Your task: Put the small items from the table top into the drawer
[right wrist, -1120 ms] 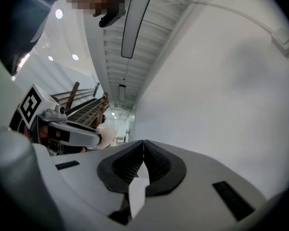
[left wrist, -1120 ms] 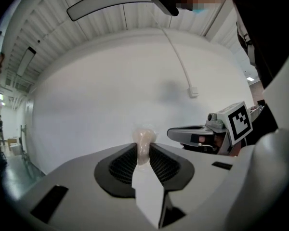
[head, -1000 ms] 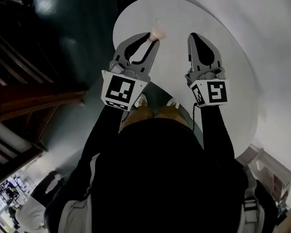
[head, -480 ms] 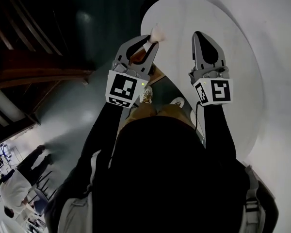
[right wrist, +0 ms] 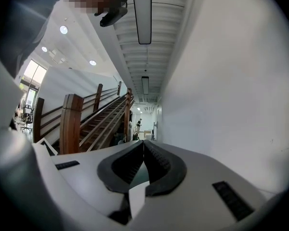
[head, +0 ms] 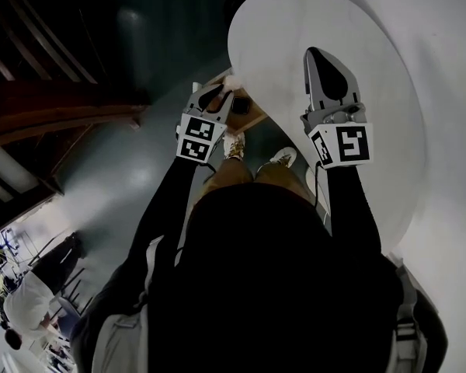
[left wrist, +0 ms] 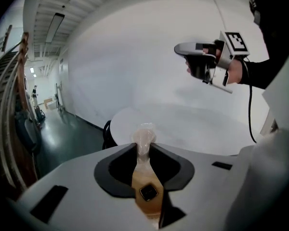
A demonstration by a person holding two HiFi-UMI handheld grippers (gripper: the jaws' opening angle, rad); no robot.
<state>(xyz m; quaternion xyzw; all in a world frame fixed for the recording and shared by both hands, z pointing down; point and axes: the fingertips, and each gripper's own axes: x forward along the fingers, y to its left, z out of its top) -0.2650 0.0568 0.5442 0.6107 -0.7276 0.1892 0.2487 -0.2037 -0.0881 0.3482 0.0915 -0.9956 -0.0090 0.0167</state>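
One thing in hand: a small pale item (left wrist: 145, 137), soft-looking and translucent, is pinched between the tips of the left gripper (left wrist: 143, 147).
Left claw: clamped narrowly on that pale item, with only its upper end showing past the tips.
Right claw: the right gripper (right wrist: 143, 146) has its jaws together on nothing and hangs over the white table (head: 295, 37), well apart from the drawer.
Where the item is: over the open drawer (head: 250, 120) at the table's near-left edge. Wooden drawer floor shows below, between the left jaws.
Already inside: a dark square piece (left wrist: 148, 192) lies on that floor.
Step in hand: lowering and releasing, as I judge it.
How to do it well: bring the tips down inside the drawer walls before parting them, so the light item drops a short way and doesn't bounce off the rim. Aim beside the dark square piece, not on it.
Long axis: in line with the jaws.
Pointing: its free end leads forward, away from the person and towards the table. The lower end is hidden in the grip.
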